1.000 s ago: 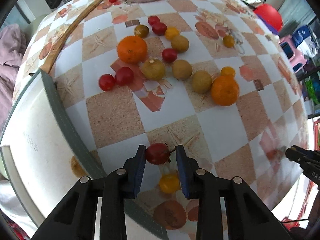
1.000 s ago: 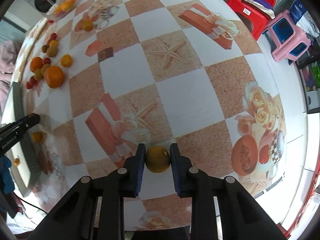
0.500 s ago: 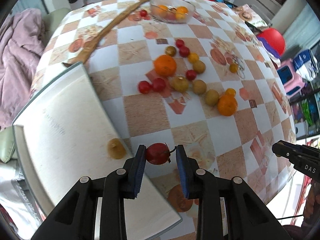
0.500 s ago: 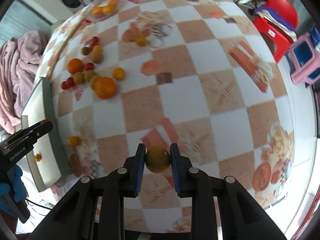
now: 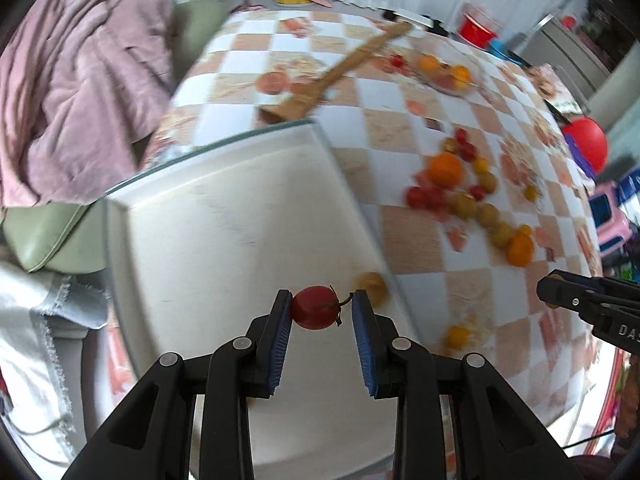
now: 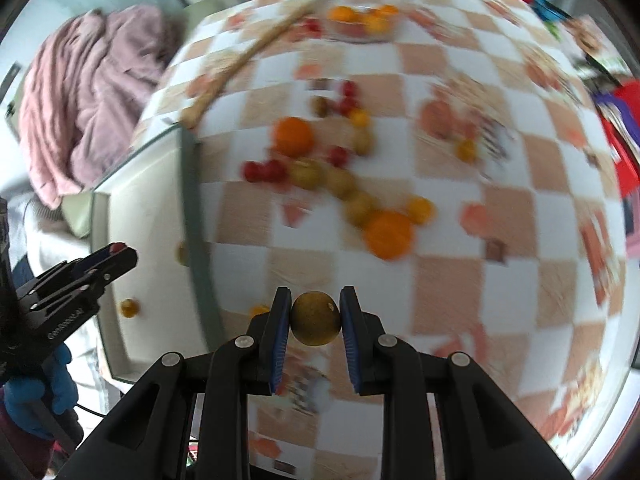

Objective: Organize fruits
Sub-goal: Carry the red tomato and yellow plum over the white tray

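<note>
Red cherry tomato [image 5: 315,307], seemingly over tray [image 5: 224,216]

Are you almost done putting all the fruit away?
Not nearly. Done: only a small yellow fruit or two lie in the white tray. In hand: the left gripper holds a red cherry tomato over the tray, and the right gripper grips a brownish-green round fruit. Left: the pile of oranges and tomatoes on the table.

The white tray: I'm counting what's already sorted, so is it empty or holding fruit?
Holding fruit. On the white tray, the right wrist view shows a small orange fruit and a yellowish fruit against its rim.
</note>
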